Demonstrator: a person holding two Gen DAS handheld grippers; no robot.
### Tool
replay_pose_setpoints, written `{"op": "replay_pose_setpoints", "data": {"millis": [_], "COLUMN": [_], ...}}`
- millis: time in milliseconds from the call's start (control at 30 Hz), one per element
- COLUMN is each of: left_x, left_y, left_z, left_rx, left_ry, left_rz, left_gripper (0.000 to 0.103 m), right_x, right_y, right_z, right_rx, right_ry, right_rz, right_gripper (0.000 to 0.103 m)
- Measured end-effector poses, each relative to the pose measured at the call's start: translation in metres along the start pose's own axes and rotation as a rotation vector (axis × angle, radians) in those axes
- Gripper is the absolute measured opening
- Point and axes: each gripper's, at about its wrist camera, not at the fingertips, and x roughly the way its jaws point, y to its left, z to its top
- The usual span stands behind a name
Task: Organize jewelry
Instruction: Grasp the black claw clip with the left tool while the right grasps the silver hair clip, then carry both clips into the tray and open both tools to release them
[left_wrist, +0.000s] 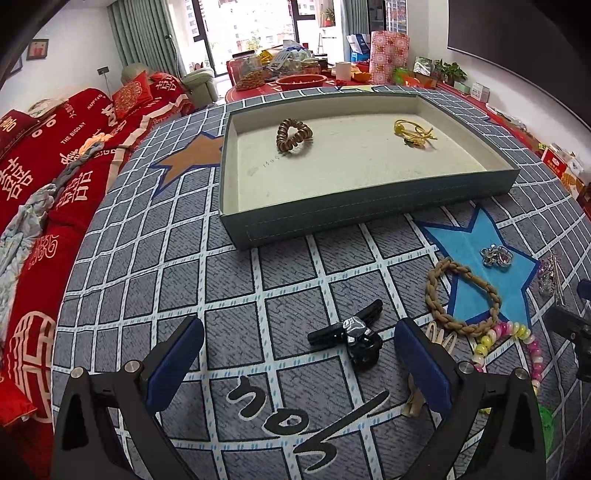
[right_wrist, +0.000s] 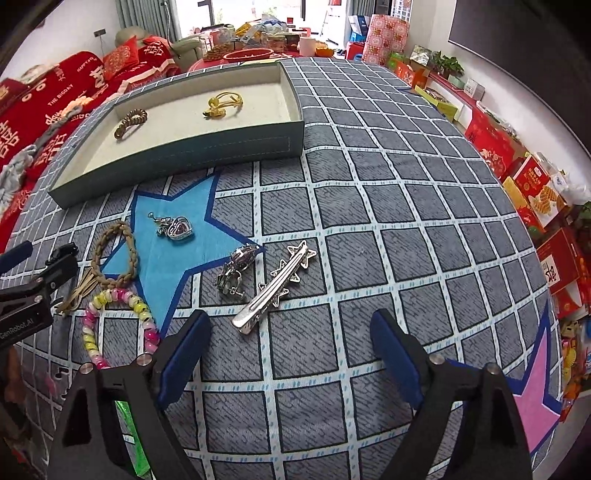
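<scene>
A grey-green tray (left_wrist: 369, 214) (right_wrist: 184, 157) with a cream lining holds a brown spiral hair tie (left_wrist: 293, 134) (right_wrist: 129, 123) and a gold ornament (left_wrist: 413, 133) (right_wrist: 221, 105). My left gripper (left_wrist: 299, 350) is open, with a black hair clip (left_wrist: 351, 334) on the table between its fingers. My right gripper (right_wrist: 291, 343) is open and empty, just near of a silver star hair clip (right_wrist: 275, 286). A braided tan bracelet (left_wrist: 461, 295) (right_wrist: 116, 254), a pink-and-yellow bead bracelet (left_wrist: 517, 339) (right_wrist: 118, 325), a silver heart pendant (left_wrist: 496, 255) (right_wrist: 175, 227) and a silver brooch (right_wrist: 236, 267) lie loose.
The table (right_wrist: 406, 221) wears a grey grid cloth with star patches. A red sofa (left_wrist: 55, 166) stands to the left. Boxes (right_wrist: 535, 192) line the right wall. A cluttered red table (left_wrist: 295, 77) stands beyond the tray.
</scene>
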Motion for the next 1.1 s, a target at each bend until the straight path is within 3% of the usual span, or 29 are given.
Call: {"op": "replay_pose_setpoints", "data": {"millis": [200,300,367,400,467,533,1100], "left_x": [0.0,-0.003,-0.005,-0.005,-0.007,-0.008,-0.044], "left_y": [-0.003,-0.007,-0.009,-0.01,-0.012,-0.015,0.018], "left_z": [0.0,0.0,0.0,0.0,0.0,0.0,-0.006], "left_rx": [0.007,0.023,0.031,0.03,0.028,0.032,-0.094], "left_ry": [-0.003,-0.009,-0.011,-0.009,-0.008,-0.012,-0.057], "left_rz": [-0.036,-0.058,-0.098,-0.11,-0.137,-0.139,-0.177], "left_gripper": [0.103,0.095,0.078,0.075,0.058,0.05,0.05], "right_x": [-0.004,-0.004,-0.004,-0.003,-0.004,-0.004,-0.033], "right_y": [-0.008,-0.014,-0.017,-0.017,-0.02,-0.022,-0.048], "right_z": [0.005,0.007,0.008,0.008,0.008,0.008,0.007], "right_rx": [0.001,0.009,0.007,0.005,0.004,0.009,0.112], "right_ry": [-0.015,-0.018,-0.017,-0.018,-0.019,-0.018,-0.057], "right_rz": [0.006,0.01,0.016,0.018,0.023,0.034,0.214], "right_gripper": [0.059,0.043,0.035,0.033,0.017,0.012,0.011]}}
